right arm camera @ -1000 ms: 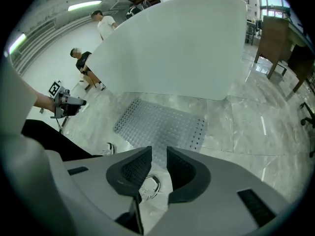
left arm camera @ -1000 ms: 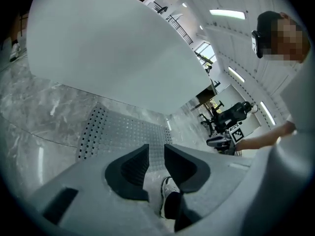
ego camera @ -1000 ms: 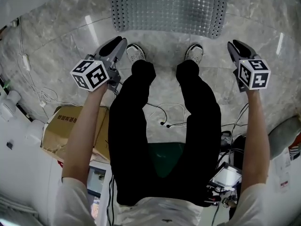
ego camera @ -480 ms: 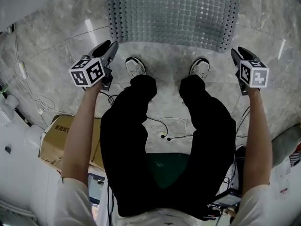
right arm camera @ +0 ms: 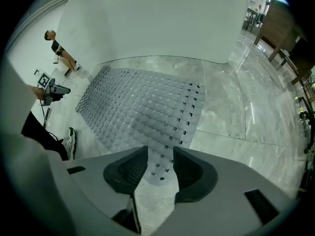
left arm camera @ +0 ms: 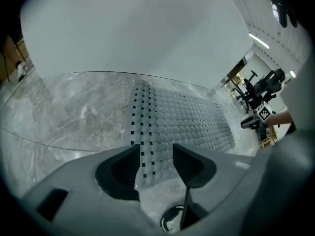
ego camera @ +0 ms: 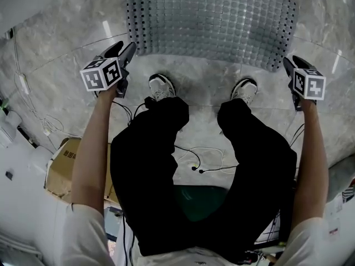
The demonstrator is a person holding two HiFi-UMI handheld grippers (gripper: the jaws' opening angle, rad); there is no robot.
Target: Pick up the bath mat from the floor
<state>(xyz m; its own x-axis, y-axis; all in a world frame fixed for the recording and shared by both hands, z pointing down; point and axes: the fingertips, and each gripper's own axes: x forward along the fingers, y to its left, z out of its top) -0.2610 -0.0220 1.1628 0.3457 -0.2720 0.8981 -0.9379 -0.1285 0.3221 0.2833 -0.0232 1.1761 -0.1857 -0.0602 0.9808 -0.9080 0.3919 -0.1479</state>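
The bath mat (ego camera: 211, 15) is a pale translucent grid with rows of square holes along its edges, lying flat on the marble floor ahead of the person's feet. My left gripper (ego camera: 123, 49) hovers by the mat's near left corner, and its jaws are opening. In the left gripper view that corner (left arm camera: 147, 146) shows through the gap of the left gripper (left arm camera: 155, 150), with nothing between the pads. My right gripper (ego camera: 290, 63) is at the near right corner, jaws also opening. The mat's edge (right arm camera: 162, 151) shows beyond the empty gap of the right gripper (right arm camera: 161, 156).
The person's black-trousered legs and white shoes (ego camera: 161, 86) (ego camera: 245, 88) stand just behind the mat. Loose cables (ego camera: 194, 160) lie on the floor between the legs. A cardboard box (ego camera: 60, 168) sits at the left. A white wall rises behind the mat (left arm camera: 138, 38).
Both grippers have moved forward and outward to the mat's near corners. More of the mat has come into view, and the feet now sit lower in the frame.
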